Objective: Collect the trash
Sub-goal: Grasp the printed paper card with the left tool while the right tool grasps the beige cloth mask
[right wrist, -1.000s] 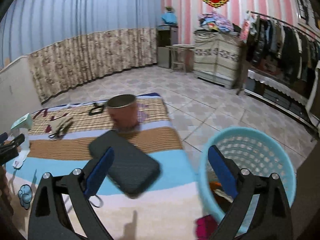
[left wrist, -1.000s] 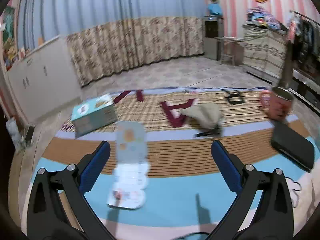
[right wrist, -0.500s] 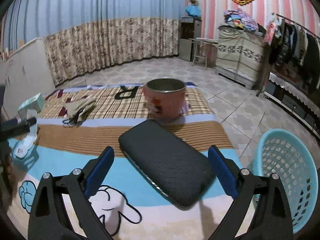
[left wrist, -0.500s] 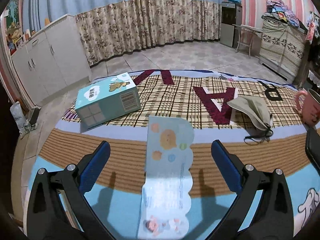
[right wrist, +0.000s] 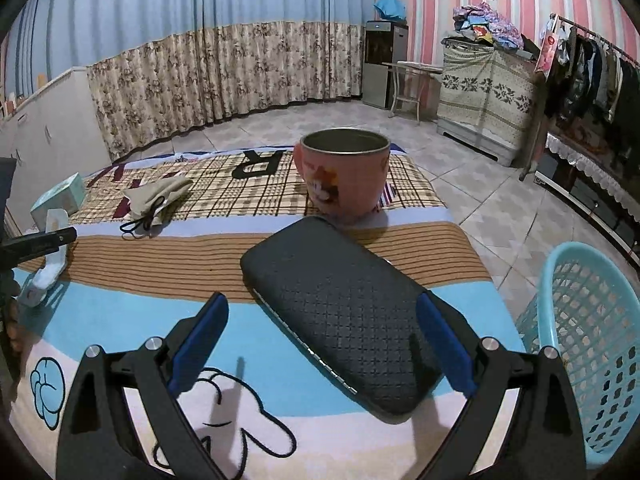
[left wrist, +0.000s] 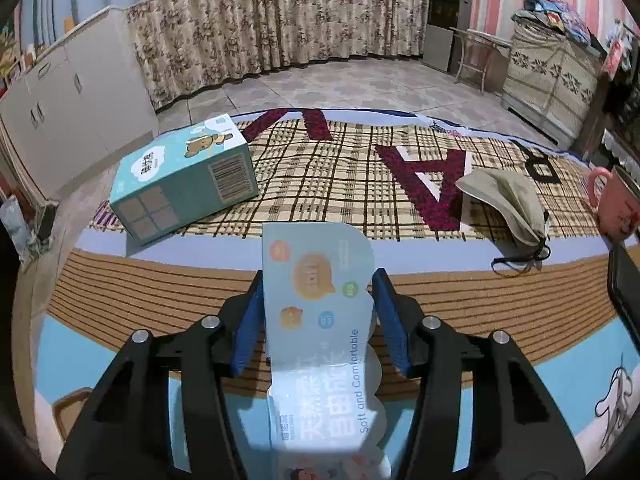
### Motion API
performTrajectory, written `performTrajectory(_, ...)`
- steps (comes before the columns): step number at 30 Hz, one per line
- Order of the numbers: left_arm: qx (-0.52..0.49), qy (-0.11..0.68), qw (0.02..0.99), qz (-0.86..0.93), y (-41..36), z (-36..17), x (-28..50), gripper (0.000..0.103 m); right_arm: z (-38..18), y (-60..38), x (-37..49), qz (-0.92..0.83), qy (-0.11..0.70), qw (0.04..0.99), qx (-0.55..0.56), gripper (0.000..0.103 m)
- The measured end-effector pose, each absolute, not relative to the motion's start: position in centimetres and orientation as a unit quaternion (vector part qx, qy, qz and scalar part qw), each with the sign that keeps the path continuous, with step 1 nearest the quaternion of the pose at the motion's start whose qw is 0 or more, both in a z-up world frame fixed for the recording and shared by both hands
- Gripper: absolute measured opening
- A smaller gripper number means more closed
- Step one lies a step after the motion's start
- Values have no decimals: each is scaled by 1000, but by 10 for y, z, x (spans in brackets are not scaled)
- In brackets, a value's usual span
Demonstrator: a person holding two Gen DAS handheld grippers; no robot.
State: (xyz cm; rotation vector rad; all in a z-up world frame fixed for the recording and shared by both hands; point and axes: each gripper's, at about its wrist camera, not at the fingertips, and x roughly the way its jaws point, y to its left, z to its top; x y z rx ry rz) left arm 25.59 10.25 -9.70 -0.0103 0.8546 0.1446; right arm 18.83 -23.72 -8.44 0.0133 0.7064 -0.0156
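Observation:
A light blue paper package with printed icons lies between my left gripper's blue pads, which press its two side edges. It also shows small at the left of the right wrist view, held by the left gripper's black finger. My right gripper is open and empty, its fingers on either side of a black textured case without touching it. A light blue mesh basket stands on the floor at the right of the mat.
A teal tissue box lies at the mat's back left. A beige cloth pouch with a black cord lies right of centre. A pink mug stands behind the black case. White cabinets line the left wall.
My left gripper moved forward over the paper package and closed its pads on it. My right gripper came closer to the black case and stayed open.

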Motion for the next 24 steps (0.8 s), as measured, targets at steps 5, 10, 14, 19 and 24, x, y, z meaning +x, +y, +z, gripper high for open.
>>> performTrajectory(5,5,393,916,75,108,-82,246,52,-77,-227,203,-14,351,936,17,93)
performTrajectory(10,-2,377,922,84,122,-72,239,52,-74,-190,229,11,363,932,13,93)
performTrajectory(14,-23,368,924,100,147,-68,236,52,-65,-156,248,37,355,934,2,93)
performTrajectory(19,-74,359,921,132,185,-64,233,52,-64,-118,279,59,351,934,-27,93)
performTrajectory(24,-91,347,920,160,206,-58,228,52,-78,-98,310,77,374,924,-10,93)
